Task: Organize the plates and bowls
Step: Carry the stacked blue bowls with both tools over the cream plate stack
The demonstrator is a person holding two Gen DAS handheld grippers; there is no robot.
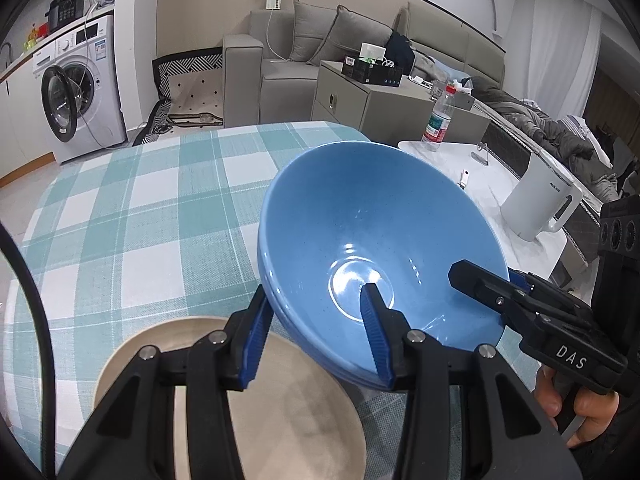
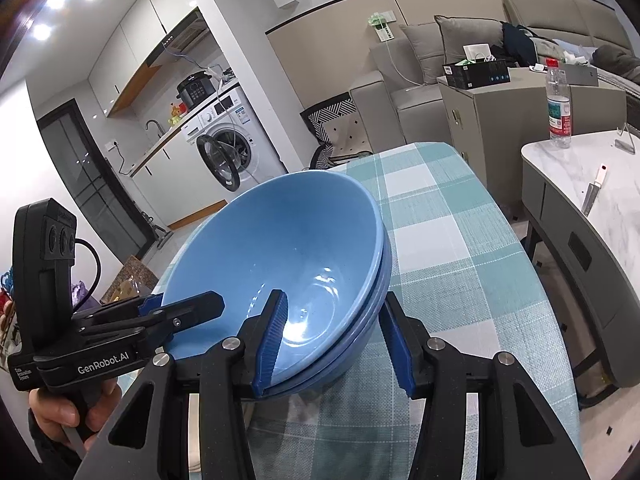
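A stack of nested blue bowls (image 1: 372,220) is held tilted above the checked tablecloth (image 1: 140,208). My left gripper (image 1: 316,312) is shut on the stack's rim, one finger inside the top bowl, one outside. My right gripper (image 2: 334,320) is shut on the opposite rim of the stack (image 2: 280,240) the same way. Each gripper shows in the other's view: the right gripper (image 1: 492,288) at the bowl's right rim, the left gripper (image 2: 176,312) at its left rim. A beige plate (image 1: 280,412) lies on the cloth below my left gripper.
A white marble side table (image 1: 496,184) stands to the right with a white kettle (image 1: 540,200), a water bottle (image 1: 438,120) and small items. A grey cabinet (image 1: 360,100), sofa and washing machine (image 1: 76,92) stand beyond the table.
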